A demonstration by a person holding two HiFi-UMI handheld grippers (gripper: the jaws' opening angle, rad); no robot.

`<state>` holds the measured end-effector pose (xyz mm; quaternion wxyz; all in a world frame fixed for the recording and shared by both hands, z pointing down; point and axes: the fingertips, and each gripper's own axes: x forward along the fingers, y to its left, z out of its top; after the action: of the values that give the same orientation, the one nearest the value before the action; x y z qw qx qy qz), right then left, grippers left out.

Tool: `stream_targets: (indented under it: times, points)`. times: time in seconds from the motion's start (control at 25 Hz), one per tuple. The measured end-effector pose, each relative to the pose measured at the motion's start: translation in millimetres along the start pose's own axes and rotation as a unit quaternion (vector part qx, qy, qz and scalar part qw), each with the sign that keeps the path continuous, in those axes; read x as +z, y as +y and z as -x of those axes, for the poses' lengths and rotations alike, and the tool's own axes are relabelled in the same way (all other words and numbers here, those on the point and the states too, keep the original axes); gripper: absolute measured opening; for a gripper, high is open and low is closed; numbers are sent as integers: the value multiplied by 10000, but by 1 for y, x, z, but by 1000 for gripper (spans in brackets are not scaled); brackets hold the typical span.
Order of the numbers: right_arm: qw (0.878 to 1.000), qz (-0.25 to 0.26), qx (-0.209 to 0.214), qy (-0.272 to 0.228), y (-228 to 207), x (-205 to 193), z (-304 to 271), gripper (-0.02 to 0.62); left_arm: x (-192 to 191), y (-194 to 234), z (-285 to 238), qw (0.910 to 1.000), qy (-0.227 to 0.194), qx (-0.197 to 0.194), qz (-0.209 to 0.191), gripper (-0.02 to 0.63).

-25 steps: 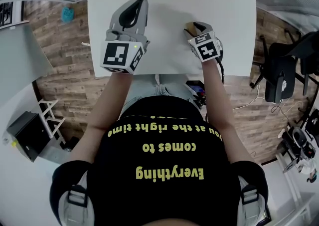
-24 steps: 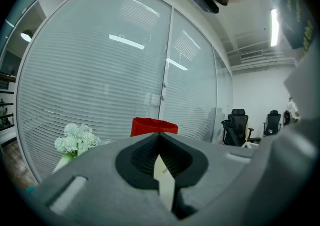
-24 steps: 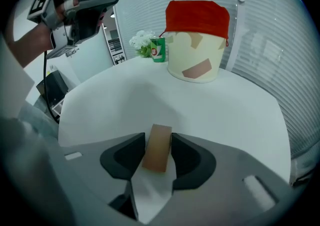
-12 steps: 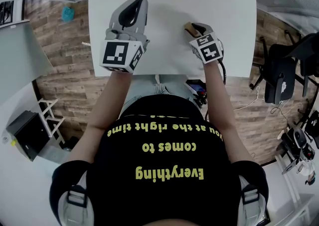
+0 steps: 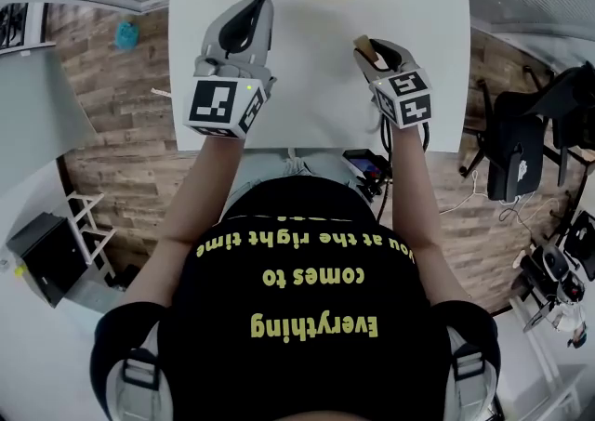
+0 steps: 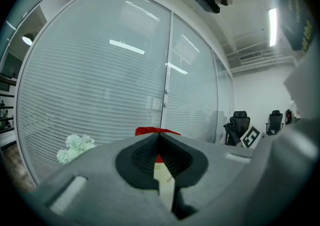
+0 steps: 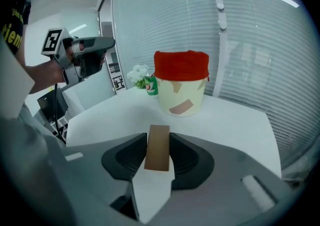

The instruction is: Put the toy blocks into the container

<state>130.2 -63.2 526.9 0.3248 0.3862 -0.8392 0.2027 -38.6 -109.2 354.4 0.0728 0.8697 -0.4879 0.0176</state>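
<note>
Your right gripper [image 5: 370, 53] pinches the brown block [image 7: 158, 150]: carry it above the container [image 7: 181, 98] at the table's [image 5: 316, 85] far edge (left gripper [image 6: 159, 142] pressed together, empty), then release.

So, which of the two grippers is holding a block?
The right gripper: its jaws have just closed on a brown block. The left gripper has its jaws together, empty.
</note>
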Motion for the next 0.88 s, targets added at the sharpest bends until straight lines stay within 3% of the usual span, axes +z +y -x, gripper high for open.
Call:
stream_targets:
  times: [0.48,0.88]
  points:
    - [9949,-66,-208,-984,-14,62,40,150,30,8,2,9994,-323,98,-114,-2]
    - [9822,6,-319,-1852,-17,119,82,150,48,19,15,9979,-534,297,-198,-2]
